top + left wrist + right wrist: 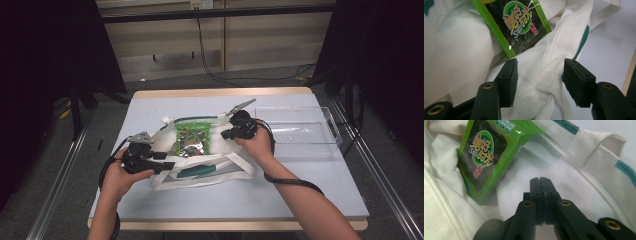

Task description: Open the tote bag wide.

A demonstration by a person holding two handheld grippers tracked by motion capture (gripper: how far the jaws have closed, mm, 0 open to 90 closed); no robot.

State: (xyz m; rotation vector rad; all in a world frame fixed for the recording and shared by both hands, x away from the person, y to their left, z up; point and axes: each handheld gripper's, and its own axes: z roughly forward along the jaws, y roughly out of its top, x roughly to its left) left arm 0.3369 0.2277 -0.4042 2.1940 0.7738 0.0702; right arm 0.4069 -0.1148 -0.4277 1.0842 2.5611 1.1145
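A white cloth bag [210, 176] with green trim lies flat mid-table, its mouth spread wide. A green seaweed snack packet [192, 140] rests in that opening. At the bag's left edge my left gripper [167, 165] is open; in the left gripper view a fold of the bag's hem [549, 62] runs between the jaws [539, 75] without either pad pressing it, and the packet [521, 22] lies just beyond. My right gripper [225, 134] sits at the bag's far right rim. Its jaws [540, 181] are shut over the white fabric [579, 185], beside the packet [484, 157], with nothing seen between them.
A clear plastic tray [330, 120] stands on the right of the light blue table [250, 200], close to the right hand. Black cables trail from both grippers over the forearms. Metal rails run along both table sides.
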